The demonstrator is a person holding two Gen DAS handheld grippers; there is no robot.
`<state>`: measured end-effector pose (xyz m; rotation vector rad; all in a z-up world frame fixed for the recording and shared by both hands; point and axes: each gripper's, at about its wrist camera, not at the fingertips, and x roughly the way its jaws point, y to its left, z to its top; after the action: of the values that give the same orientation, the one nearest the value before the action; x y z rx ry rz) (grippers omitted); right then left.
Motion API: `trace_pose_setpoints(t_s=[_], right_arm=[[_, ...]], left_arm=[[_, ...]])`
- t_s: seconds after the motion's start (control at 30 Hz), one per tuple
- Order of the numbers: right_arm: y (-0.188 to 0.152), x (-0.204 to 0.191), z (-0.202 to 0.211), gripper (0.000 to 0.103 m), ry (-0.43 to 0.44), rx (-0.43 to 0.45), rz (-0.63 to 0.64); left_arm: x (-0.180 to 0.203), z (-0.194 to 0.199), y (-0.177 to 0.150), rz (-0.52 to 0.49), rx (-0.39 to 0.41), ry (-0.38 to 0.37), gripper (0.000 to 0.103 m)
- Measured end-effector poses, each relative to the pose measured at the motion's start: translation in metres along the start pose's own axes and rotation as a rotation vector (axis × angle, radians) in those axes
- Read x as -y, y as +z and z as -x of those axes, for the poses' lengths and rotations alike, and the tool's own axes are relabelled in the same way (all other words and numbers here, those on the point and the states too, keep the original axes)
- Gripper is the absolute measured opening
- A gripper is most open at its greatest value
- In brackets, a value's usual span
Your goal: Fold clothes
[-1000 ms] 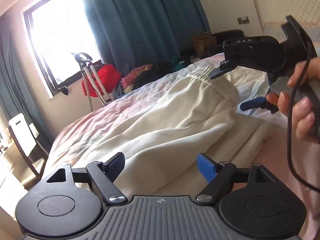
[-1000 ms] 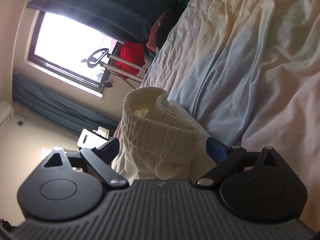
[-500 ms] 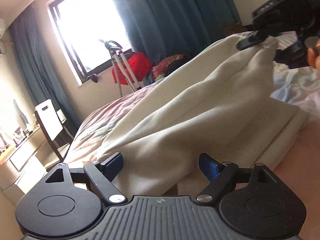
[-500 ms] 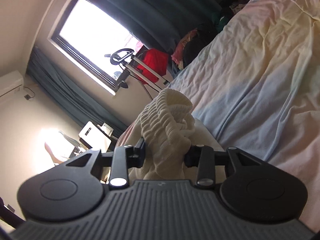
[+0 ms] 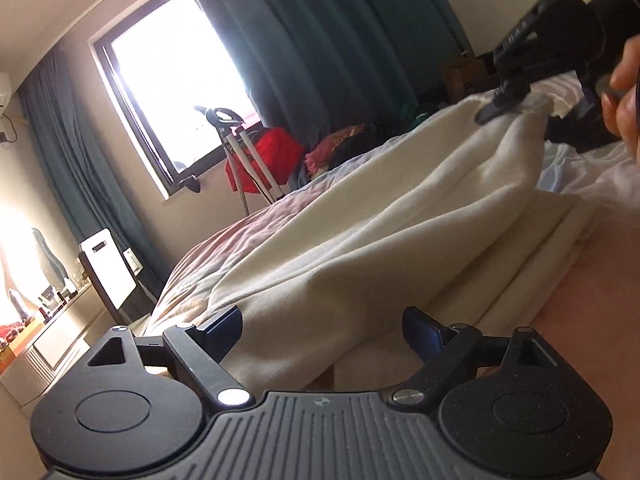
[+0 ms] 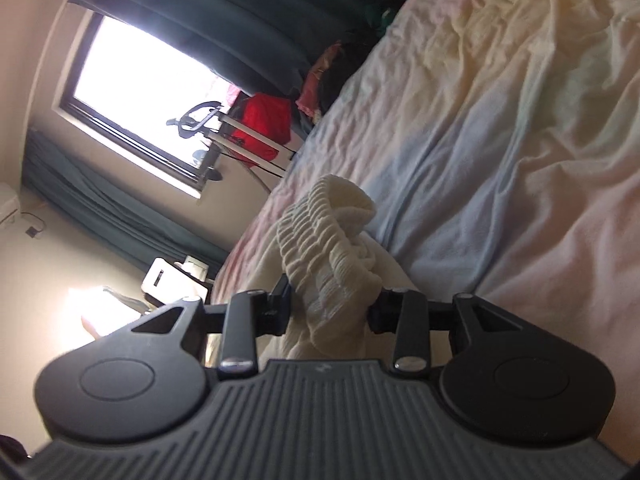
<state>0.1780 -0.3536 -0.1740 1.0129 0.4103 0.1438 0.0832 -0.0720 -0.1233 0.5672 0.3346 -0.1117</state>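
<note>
A bed [image 5: 256, 232] is covered by a crumpled pastel sheet [image 6: 500, 128]. A bright window [image 5: 168, 80] is flanked by teal curtains [image 5: 320, 40]. A red bag [image 5: 276, 152] is seen below the window, beside a metal stand [image 5: 240, 148]. A white chair [image 5: 108, 276] stands by the wall.

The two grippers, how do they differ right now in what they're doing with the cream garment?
The right gripper is clamped on the garment's ribbed elastic band, bunching it; the left gripper has cloth between its fingers but is not pressing on it, and its jaws are opening. The right gripper holds its end raised off the bed; the left sits low at the other end. Both have black bodies.
</note>
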Motion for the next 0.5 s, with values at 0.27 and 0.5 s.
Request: trace_pose_setpoints(t_s=[0.27,0.5], right_arm=[[0.016,-0.022,0.020,0.037,0.170,0.084,0.006],[0.004,0.027,0.001,0.039,-0.124,-0.059,-0.124]], left_arm=[[-0.017,-0.012,-0.004,0.037,-0.049,0.158,0.089],[-0.067,-0.007,-0.011,0.327,-0.162,0.197,0.091]])
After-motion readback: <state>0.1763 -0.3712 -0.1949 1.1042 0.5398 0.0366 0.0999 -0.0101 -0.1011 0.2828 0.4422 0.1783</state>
